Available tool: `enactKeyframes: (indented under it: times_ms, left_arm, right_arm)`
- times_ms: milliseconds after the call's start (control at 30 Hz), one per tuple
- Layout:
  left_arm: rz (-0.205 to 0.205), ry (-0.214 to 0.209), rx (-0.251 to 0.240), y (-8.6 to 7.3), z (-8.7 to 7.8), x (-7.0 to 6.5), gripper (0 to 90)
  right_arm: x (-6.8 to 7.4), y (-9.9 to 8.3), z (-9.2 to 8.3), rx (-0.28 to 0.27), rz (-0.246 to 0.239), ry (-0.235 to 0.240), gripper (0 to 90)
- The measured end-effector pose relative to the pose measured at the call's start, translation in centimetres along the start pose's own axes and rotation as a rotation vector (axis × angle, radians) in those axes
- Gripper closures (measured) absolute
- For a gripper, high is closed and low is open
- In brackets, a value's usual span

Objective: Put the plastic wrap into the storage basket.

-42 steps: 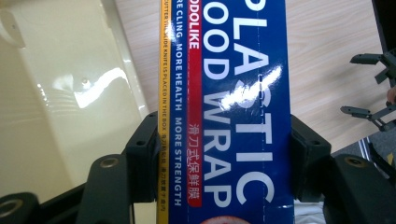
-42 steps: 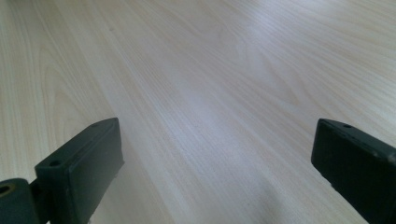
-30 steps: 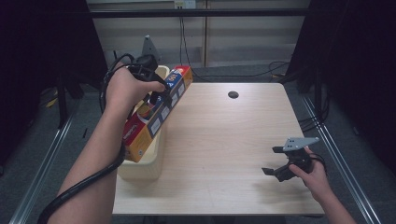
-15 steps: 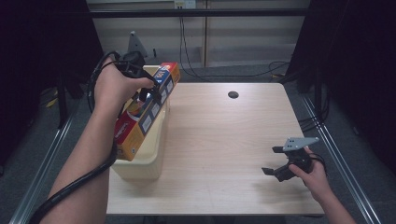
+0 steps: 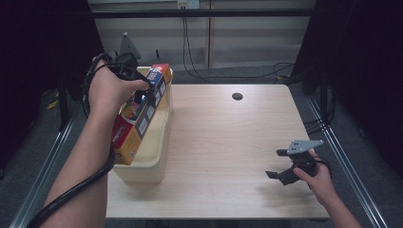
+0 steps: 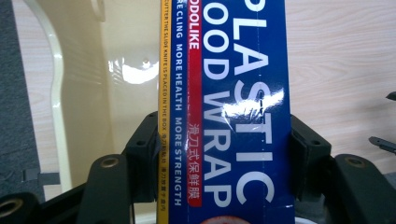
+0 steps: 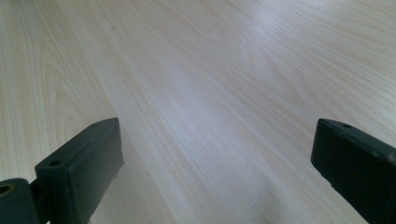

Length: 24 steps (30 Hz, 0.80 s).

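Since the earlier frame the left tool [image 5: 142, 92] has carried the box [image 5: 138, 116] a little toward the left of the frame, over the tub [image 5: 152, 161]. Its jaws pinch the box's long sides; the glossy blue cardboard reads "PLASTIC WRAP". The long, slim box lies tilted, its low end in the smooth cream plastic tub at left. This looks like lowering it in; next comes settling it flat, then letting go. The right tool [image 5: 278, 166], spread and empty, hovers by the pale wood-grain worktop [image 5: 228, 142] at lower right.
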<state>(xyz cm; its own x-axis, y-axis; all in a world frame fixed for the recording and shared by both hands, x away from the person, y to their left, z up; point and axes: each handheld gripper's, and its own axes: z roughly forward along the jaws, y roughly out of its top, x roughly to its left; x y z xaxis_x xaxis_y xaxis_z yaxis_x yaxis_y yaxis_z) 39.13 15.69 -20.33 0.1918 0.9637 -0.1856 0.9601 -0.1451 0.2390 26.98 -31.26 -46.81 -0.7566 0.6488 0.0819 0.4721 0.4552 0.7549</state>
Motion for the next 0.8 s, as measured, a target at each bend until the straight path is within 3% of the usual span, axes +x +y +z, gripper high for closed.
enactKeyframes:
  times_ms: [633,800]
  left_arm:
    - [-0.104,0.042,0.022,0.0,1.8,1.5,40.5]
    - [-0.117,0.032,0.034,0.0,2.4,1.9,40.5]
  right_arm:
    - [0.1,0.0,0.1,0.004,0.005,0.012,2.2]
    - [0.0,-0.1,0.0,0.002,0.002,0.006,2.2]
